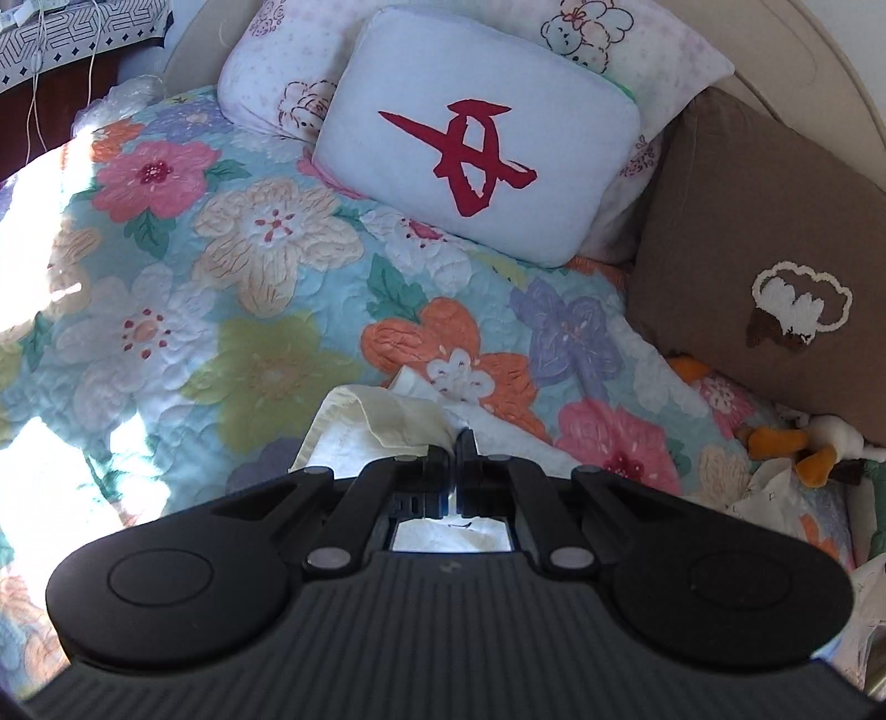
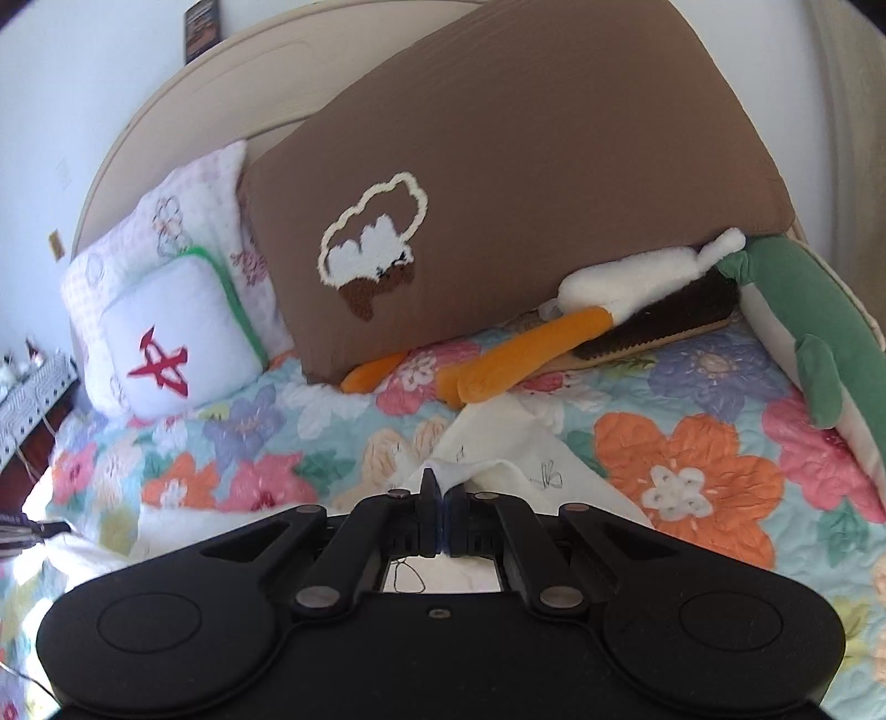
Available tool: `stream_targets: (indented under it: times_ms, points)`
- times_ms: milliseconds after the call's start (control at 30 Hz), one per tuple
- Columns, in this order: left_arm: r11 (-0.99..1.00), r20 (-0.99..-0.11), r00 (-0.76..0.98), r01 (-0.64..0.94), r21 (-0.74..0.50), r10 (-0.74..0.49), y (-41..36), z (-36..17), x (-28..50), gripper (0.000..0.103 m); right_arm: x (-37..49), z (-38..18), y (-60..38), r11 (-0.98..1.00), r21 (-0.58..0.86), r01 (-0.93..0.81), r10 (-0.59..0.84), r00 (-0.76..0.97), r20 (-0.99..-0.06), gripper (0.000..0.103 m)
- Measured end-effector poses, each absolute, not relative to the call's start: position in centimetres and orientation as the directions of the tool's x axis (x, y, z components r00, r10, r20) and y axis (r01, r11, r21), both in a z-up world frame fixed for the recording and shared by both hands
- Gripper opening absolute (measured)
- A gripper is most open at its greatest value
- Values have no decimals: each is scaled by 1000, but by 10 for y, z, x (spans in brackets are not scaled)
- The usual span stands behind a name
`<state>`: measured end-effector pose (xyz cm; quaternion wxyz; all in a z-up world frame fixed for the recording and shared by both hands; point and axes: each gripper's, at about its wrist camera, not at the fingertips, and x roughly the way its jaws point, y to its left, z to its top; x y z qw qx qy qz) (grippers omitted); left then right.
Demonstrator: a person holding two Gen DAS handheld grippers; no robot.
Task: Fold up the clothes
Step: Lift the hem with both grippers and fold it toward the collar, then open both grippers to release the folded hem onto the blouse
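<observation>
The left claw (image 1: 455, 443) is pinching a fold of the cream garment (image 1: 382, 426), its jaws pressed together on the cloth. The right claw (image 2: 441, 493) is likewise clamping another bunched part of the same garment (image 2: 498, 476), jaws drawn together with white fabric squeezed between them. The garment is lying crumpled on the bed, over the floral quilt (image 1: 249, 277), well short of the pillows at the head edge; it is thin, soft and creased, with small dark line drawings printed on it.

The quilt is showing a stitched, puffy texture with large pink, orange, purple and green flowers. Leaning at the head of the bed are a plump white cushion (image 1: 476, 133) bearing a red brush-stroke character, a pale printed pillow (image 1: 266, 77) behind it, and a large brown cushion (image 2: 498, 166) with a tufted white and brown emblem.

The right wrist view is showing the plush goose (image 2: 609, 304) in full, with fuzzy white body and orange bill, plus a green and white plush toy (image 2: 803, 332) along the bed's right edge. The left wrist view is catching strong sunlight on the quilt's left side and a patterned cloth (image 1: 72, 33) with hanging cords beyond the bed.
</observation>
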<state>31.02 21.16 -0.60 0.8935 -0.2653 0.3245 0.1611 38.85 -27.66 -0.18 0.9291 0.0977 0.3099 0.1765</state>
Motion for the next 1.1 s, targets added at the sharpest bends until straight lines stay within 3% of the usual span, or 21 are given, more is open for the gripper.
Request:
stream_targets:
  times_ms: [200,433,500,600,733,933,1100]
  points:
    - [840,-655,746,-428,-332,121,216,-10,354,2,435,-1,-272,919,310,-245,382,753,-536,2]
    - [871,-699,687,-450,-198,196,209,-48,404,2,493,-36,-252,926,297,-232,372,685,-626,4]
    - [874,-731,652,-457,-166,202,208,-63,413,3,500,-49,-248,938,275,-211,344,663,-665,8]
    - [880,-736,652,-443,-174,182,207,-74,409,4,486,-51,-257,948,283,-147,307,663,-683,33]
    - [917,-709,685,-372,-142,167,199,-65,396,12,445,-42,-285,939,318,-128,311,711,-630,55]
    - [932,-701,695,-340,-124,160,198,-47,374,27,417,-48,-309,961,230,-153,269,709,-652,56]
    - [919,-707,683,-375,-125,183,199,-48,332,41,388,-57,-320,958,241,-153,281,661,-696,56]
